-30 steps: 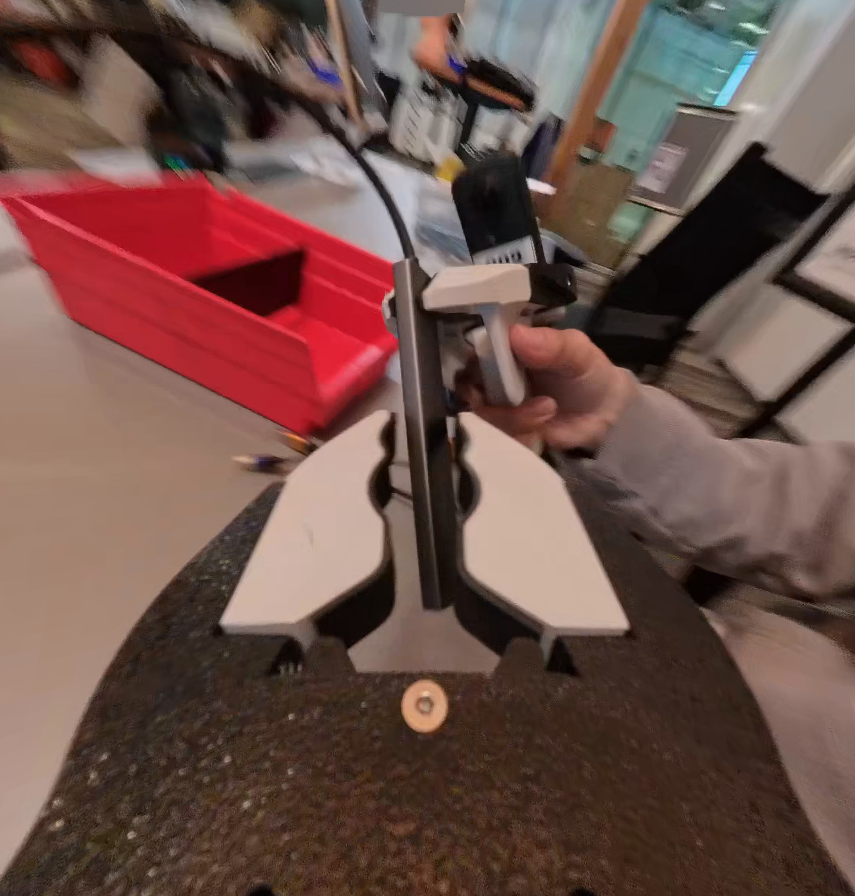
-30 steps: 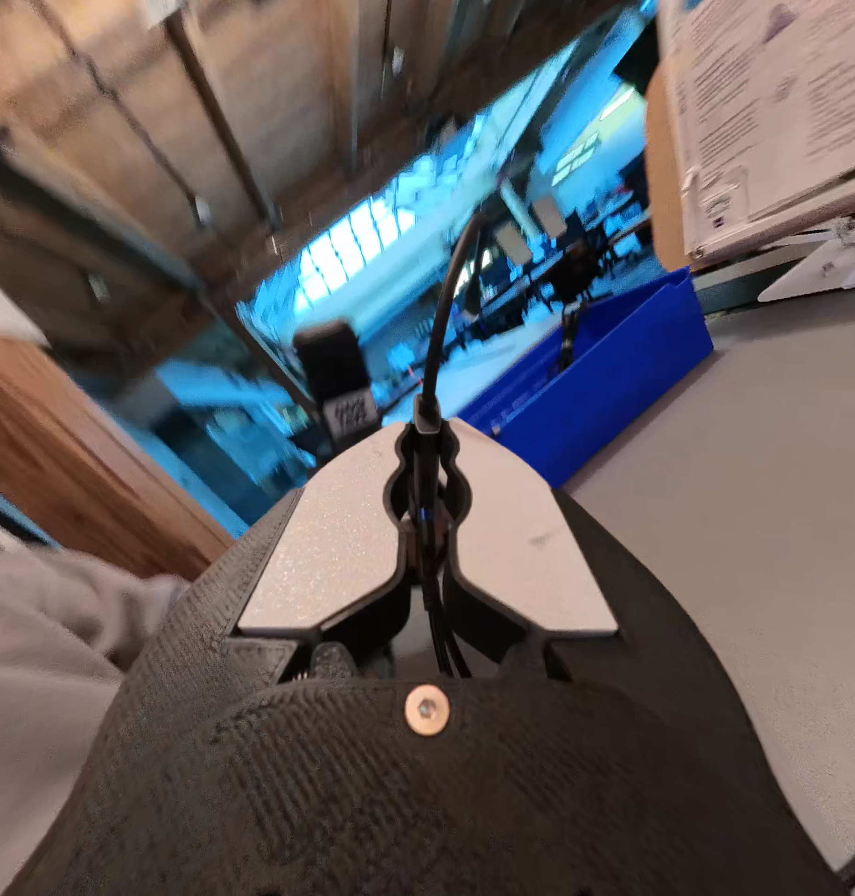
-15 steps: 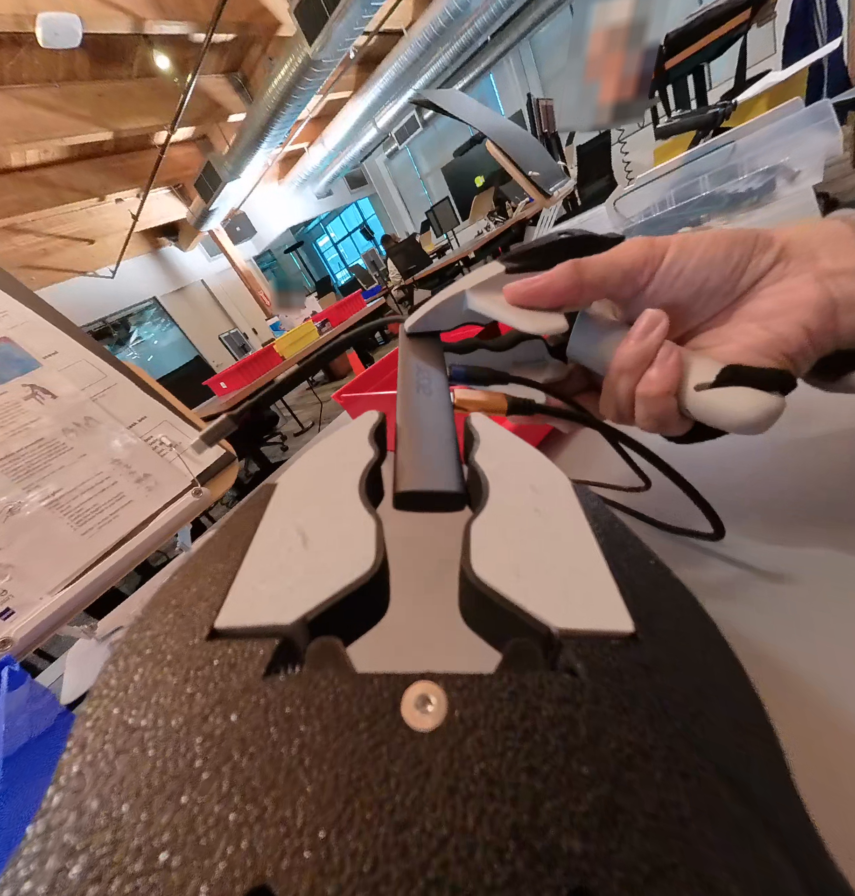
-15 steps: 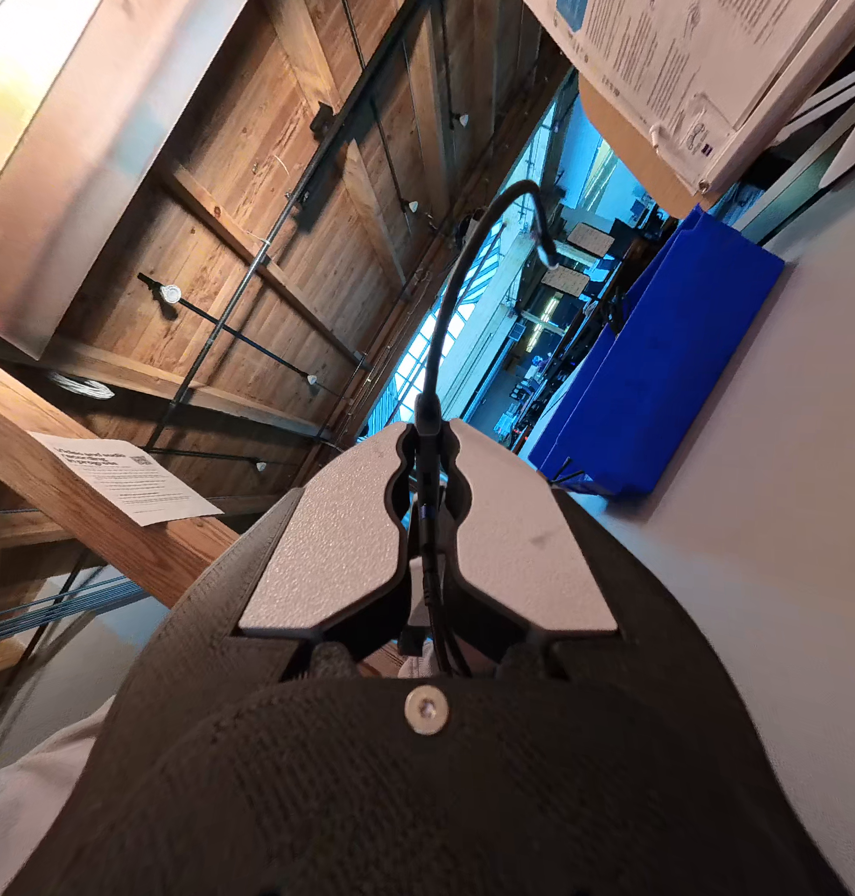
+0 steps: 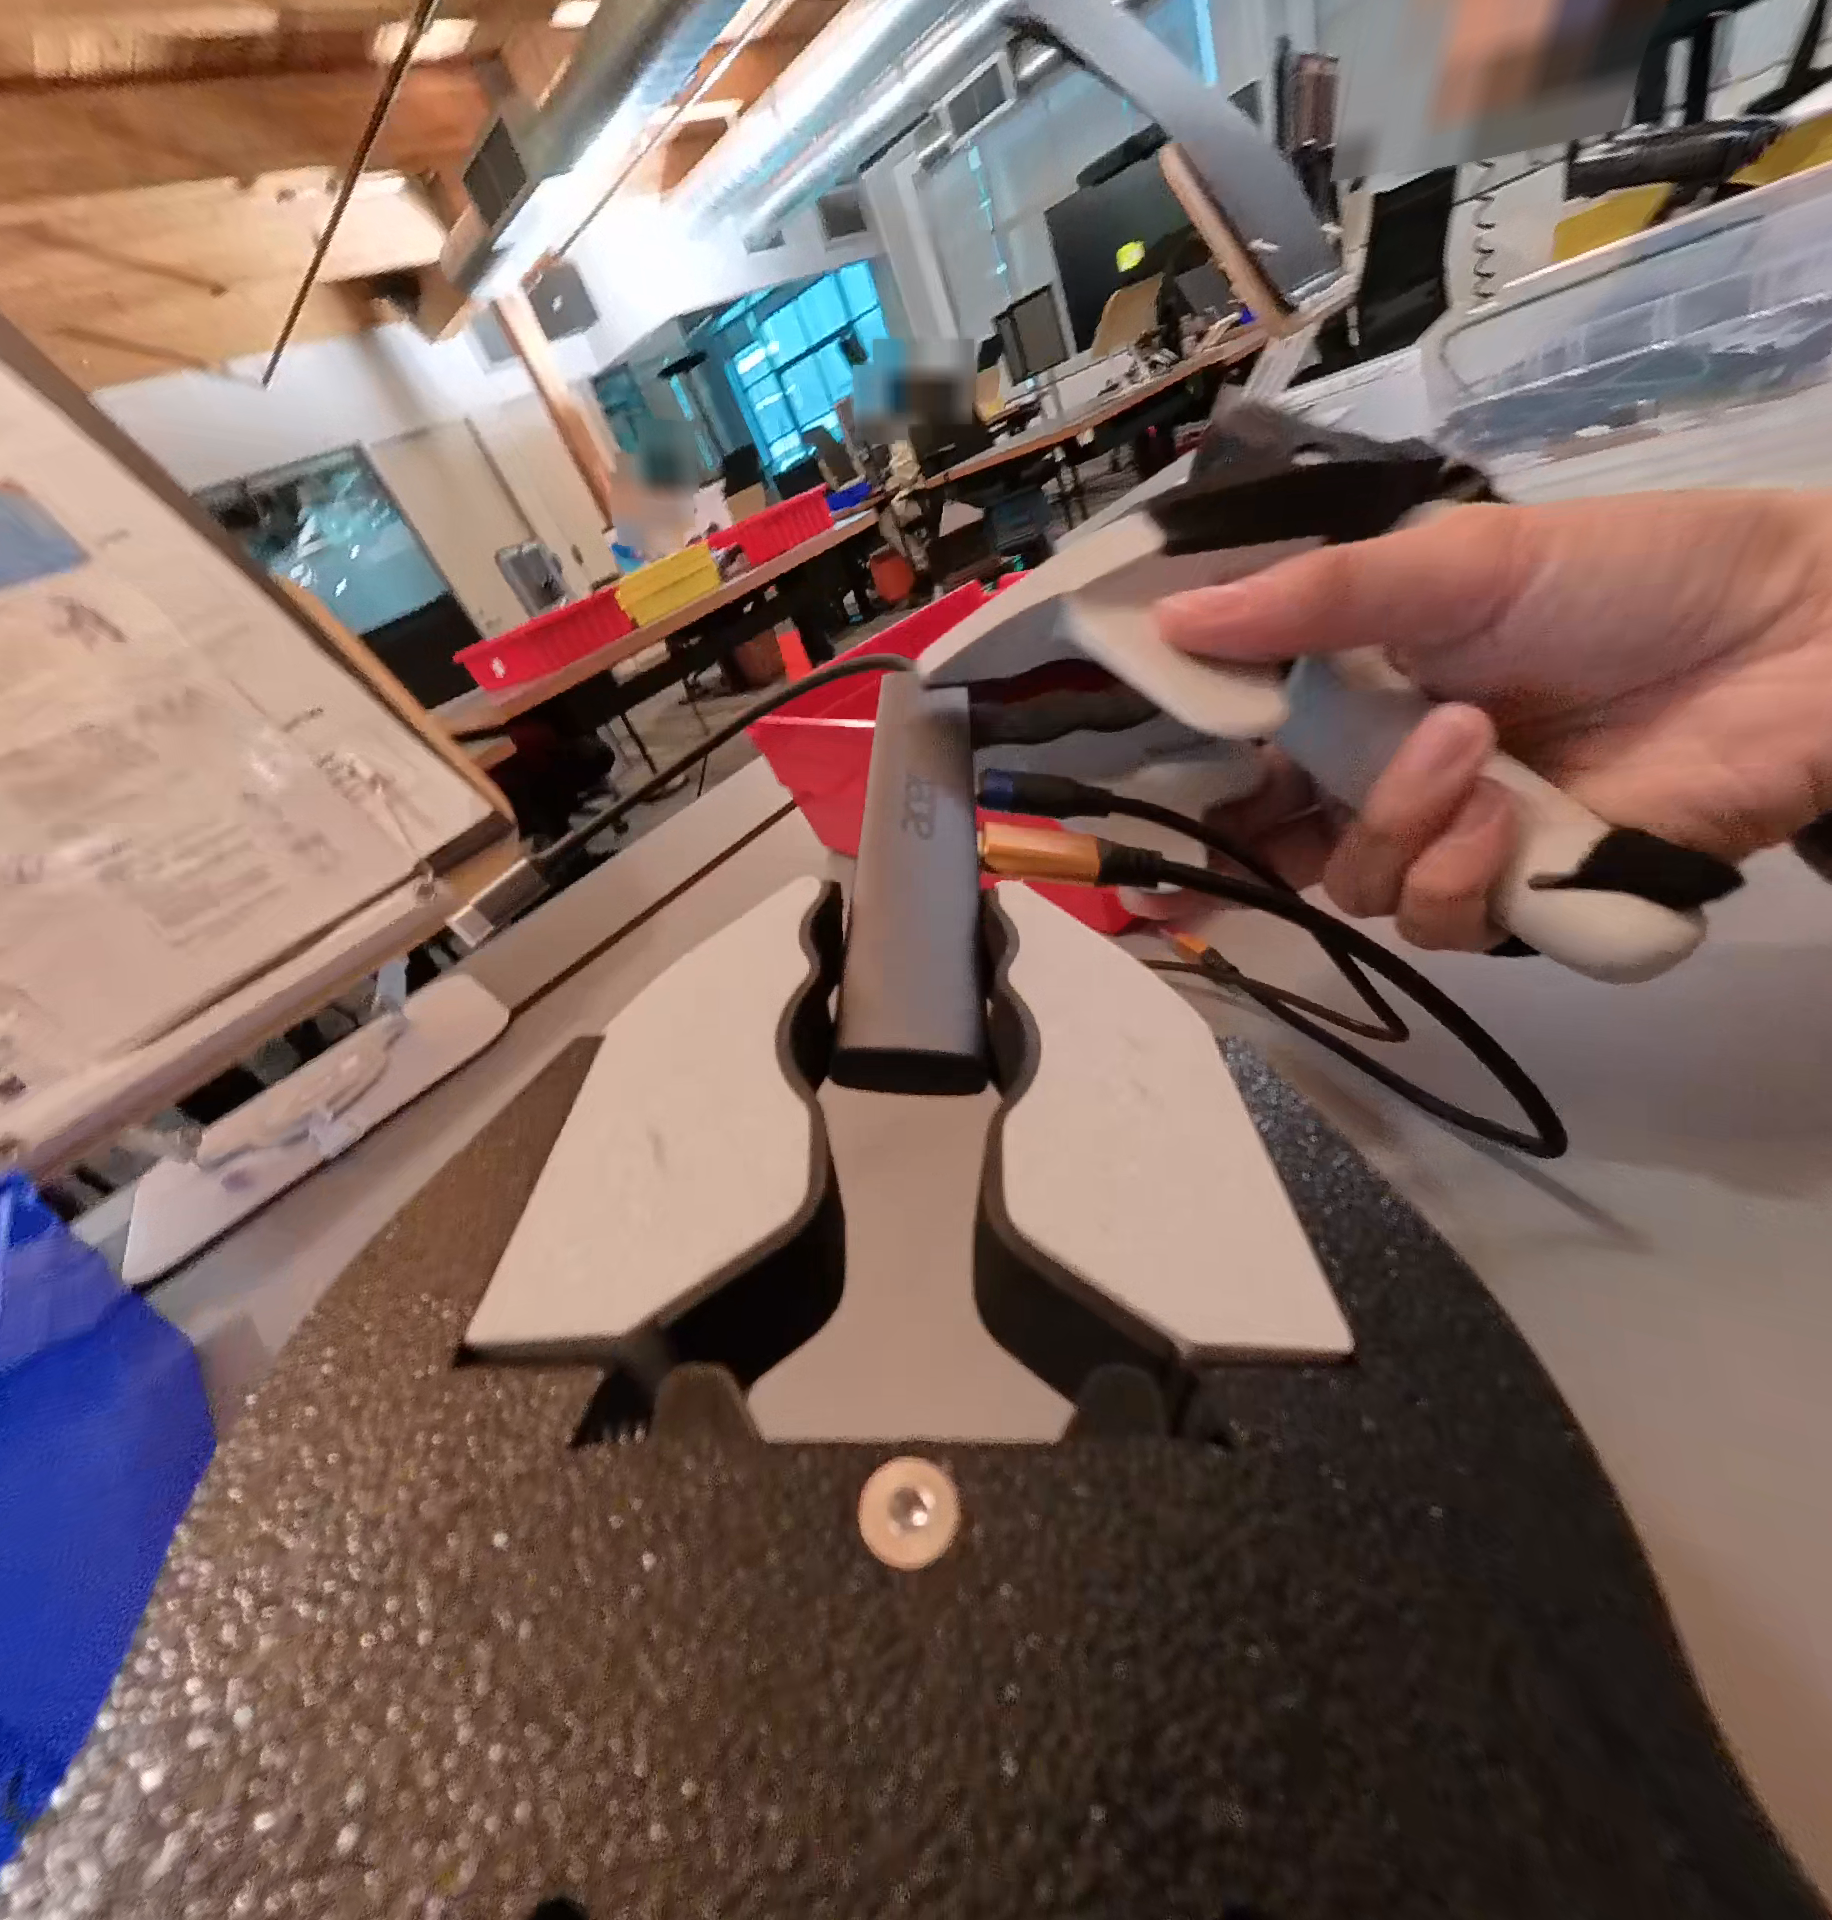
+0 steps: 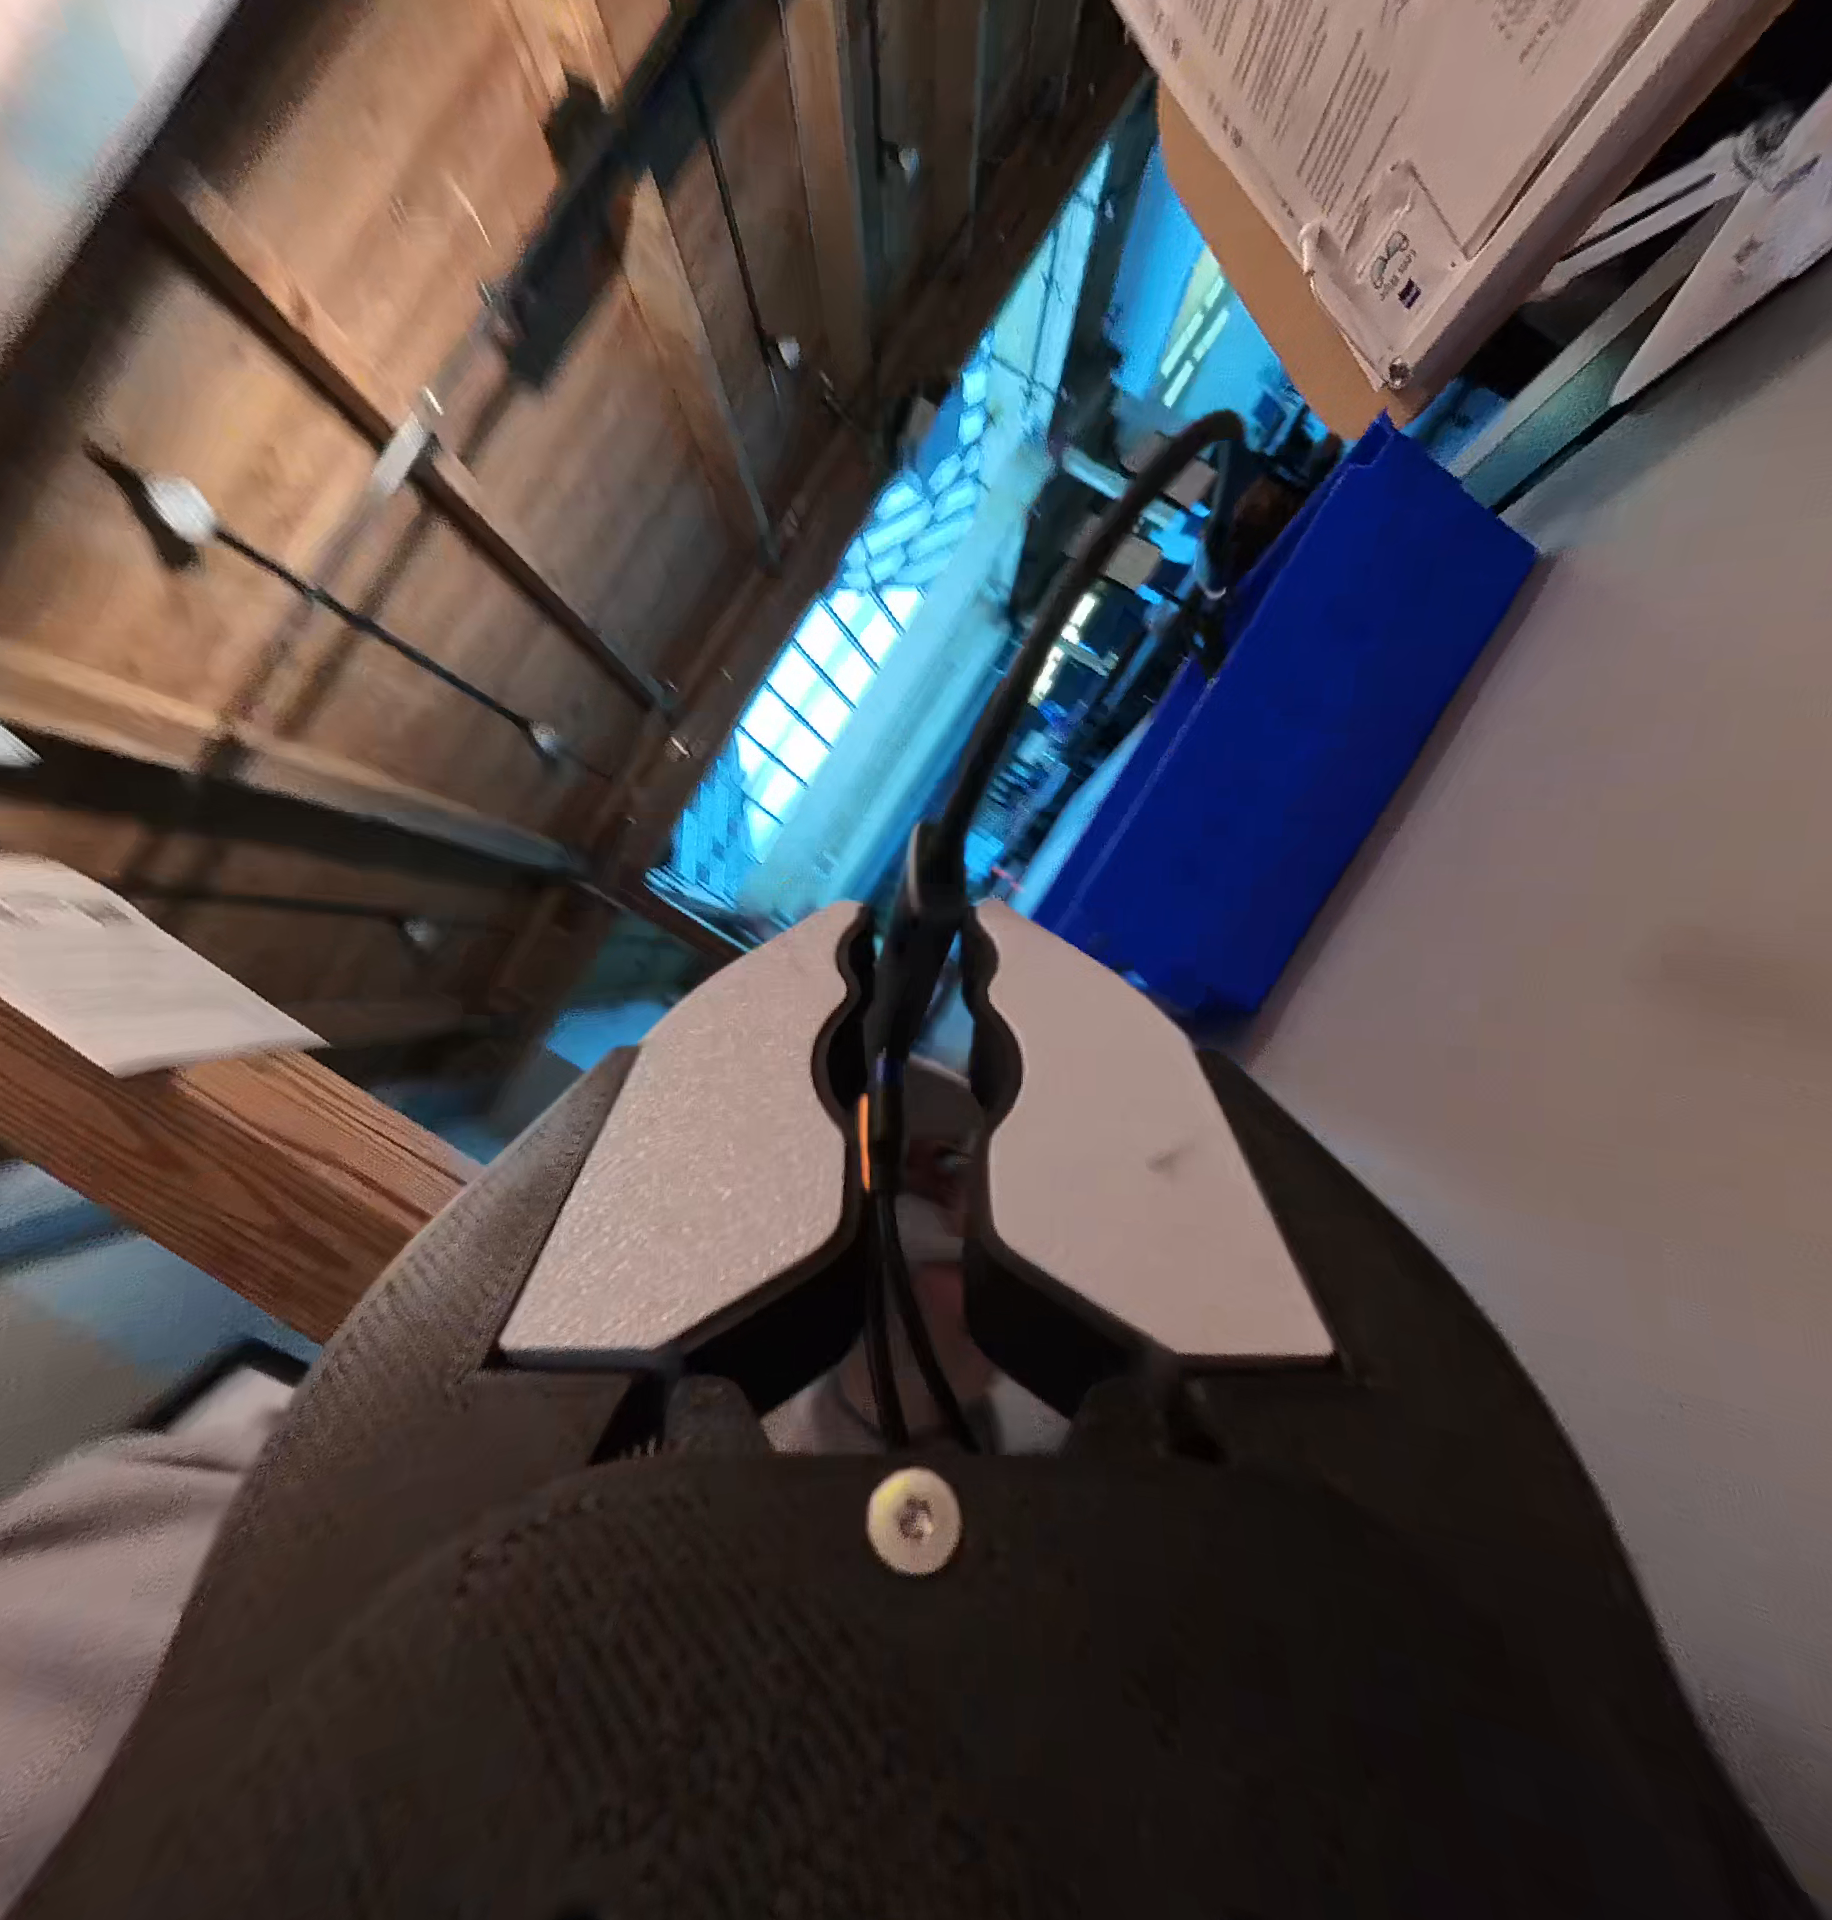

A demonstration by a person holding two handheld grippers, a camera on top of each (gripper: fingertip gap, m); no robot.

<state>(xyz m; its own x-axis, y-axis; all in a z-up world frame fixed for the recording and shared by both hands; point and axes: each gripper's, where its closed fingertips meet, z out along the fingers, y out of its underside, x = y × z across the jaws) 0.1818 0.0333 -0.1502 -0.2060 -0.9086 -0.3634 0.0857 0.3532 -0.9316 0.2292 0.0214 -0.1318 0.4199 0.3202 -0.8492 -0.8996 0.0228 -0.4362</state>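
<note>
While clamped in left gripper, grey hub trails two cables toward 3 o'clock; right gripper, fingers parted, loosely brackets black cable, blue bin at 1 o'clock.

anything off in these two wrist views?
Nothing spilled or damaged. One oddity: both grippers work one assembly. The left gripper clamps a grey hub with two plugged cables looping loose; the right gripper, jaws slightly parted, straddles a black cable.
</note>
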